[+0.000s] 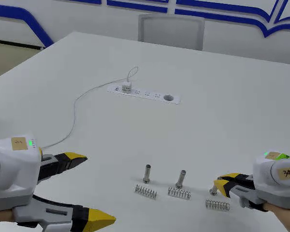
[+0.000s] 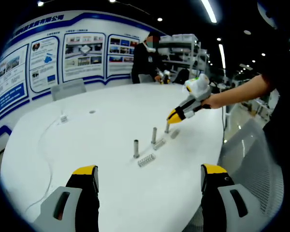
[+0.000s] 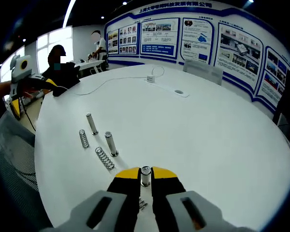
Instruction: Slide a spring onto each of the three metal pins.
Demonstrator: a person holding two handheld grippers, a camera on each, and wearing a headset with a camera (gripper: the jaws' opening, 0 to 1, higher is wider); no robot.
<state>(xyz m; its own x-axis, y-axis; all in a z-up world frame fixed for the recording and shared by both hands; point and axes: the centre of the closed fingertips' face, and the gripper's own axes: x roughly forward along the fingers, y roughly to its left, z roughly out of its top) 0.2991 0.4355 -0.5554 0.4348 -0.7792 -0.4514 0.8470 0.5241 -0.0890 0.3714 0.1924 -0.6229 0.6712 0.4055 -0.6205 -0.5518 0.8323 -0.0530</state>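
White round tabletop [image 1: 222, 87] spreads across the head view, with a power strip [image 1: 144, 94] above centre. Low in the frame three pins stand upright in a row: first pin [image 1: 147, 173], second pin [image 1: 181, 178], third pin [image 1: 212, 190]. A loose spring lies flat just below each, its long axis across the frame: first spring [image 1: 146, 192], second spring [image 1: 179, 194], third spring [image 1: 217, 205]. None is on a pin yet. The right gripper [image 1: 222, 184] comes in from the right edge, tips at the third pin. The left gripper [image 1: 87, 187], lower left, is well apart from the row.

In the left gripper view its jaws gape wide and hold nothing. The row runs up and right from centre, first spring nearest.

In the right gripper view the jaws are clenched on the third pin at lower centre, and the third spring lies just under them. That spring is likely the next pick, and the free left gripper would have to reach past the whole row for it.
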